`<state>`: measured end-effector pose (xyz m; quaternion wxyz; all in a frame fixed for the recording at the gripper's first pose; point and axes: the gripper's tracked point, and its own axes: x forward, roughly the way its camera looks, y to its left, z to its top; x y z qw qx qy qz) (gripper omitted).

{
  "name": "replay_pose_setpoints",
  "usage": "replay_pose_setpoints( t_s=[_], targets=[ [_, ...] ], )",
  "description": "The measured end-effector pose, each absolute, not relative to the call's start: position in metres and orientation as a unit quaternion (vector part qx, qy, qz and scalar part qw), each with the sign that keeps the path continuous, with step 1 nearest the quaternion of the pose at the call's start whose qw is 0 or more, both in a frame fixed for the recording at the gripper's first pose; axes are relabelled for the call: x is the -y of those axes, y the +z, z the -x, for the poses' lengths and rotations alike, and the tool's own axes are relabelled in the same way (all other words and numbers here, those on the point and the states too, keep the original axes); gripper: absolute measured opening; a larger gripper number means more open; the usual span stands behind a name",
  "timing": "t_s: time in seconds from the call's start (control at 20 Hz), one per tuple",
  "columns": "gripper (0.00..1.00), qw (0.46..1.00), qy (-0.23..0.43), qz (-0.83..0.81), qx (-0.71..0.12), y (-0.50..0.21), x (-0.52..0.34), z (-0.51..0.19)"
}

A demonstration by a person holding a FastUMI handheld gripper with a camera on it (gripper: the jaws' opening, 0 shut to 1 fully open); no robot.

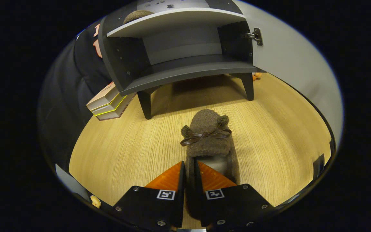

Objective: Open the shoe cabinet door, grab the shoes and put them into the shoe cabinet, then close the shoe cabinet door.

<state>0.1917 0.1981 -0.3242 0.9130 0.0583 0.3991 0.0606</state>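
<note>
The cabinet (185, 61) stands on the bench (134, 148), its door (288, 64) swung open to its right. In front of the cabinet a slipper (208, 138) lies on the bench, its heel wall pinched between the tongs (189, 175). Left of the cabinet lies a stack of books (109, 103). On the cabinet's top sits another slipper (137, 14).

No readable words or numbers; each of the gripper's (189, 167) fingers apparently carries only a square black-and-white marker.
</note>
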Motion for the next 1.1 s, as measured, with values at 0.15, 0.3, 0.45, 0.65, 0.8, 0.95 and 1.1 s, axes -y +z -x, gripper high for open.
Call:
replay_pose_setpoints(
  t_s=[0.15,0.3,0.45,0.65,0.8,0.95,1.1],
  targets=[
    [0.19,0.915,0.058,-0.045,-0.397,-0.331,-0.197,-0.203],
    [0.12,0.913,0.046,-0.057,-0.4,-0.333,-0.197,-0.211],
    [0.09,0.912,0.042,-0.069,-0.402,-0.331,-0.198,-0.212],
    [0.09,0.916,0.032,-0.062,-0.396,-0.311,-0.183,-0.208],
    [0.09,0.919,0.027,-0.077,-0.385,-0.284,-0.176,-0.204],
    [0.09,0.927,0.023,-0.076,-0.366,-0.253,-0.171,-0.2],
    [0.09,0.934,0.028,-0.08,-0.347,-0.214,-0.167,-0.198]
  ],
)
